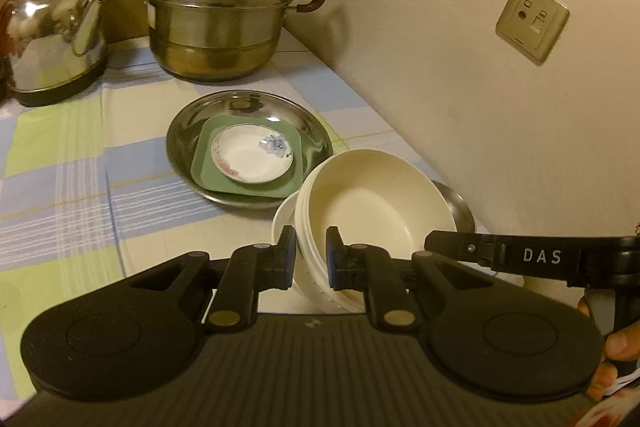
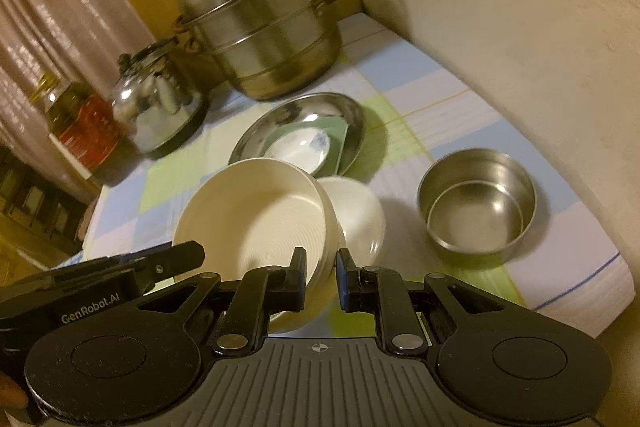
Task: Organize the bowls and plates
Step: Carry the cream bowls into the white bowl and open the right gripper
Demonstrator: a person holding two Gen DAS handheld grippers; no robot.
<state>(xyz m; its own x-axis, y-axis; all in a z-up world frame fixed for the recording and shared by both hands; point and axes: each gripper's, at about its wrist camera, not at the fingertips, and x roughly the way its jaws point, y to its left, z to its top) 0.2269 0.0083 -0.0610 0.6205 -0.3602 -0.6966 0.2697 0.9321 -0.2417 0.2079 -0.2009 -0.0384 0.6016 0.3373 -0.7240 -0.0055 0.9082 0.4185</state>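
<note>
At the near edge of the checked tablecloth [image 2: 420, 75], both grippers have hold of one cream bowl [image 1: 376, 203]. The left gripper [image 1: 311, 255] is nearly closed, its pads pinching the bowl's near-left wall; the right gripper [image 2: 322, 277] is likewise nearly closed on the opposite side of the rim. The bowl hangs tilted, lifted above a white bowl [image 2: 356, 215] that sits on the cloth under it. To the right stands an empty steel bowl [image 2: 476, 199]; farther off a steel plate [image 1: 248, 151] carries a green square plate [image 1: 208, 175] with a small flowered dish [image 1: 252, 155] on top. A steamer pot [image 1: 220, 7] and a kettle [image 1: 52, 31] stand at the far side.

The step looks like carrying the cream bowl to a nesting place, probably the steel bowl or the white one. To do it well, keep both grips even so the bowl does not twist, level it before lowering, centre it over the target, and release both sides together only once it rests
</note>
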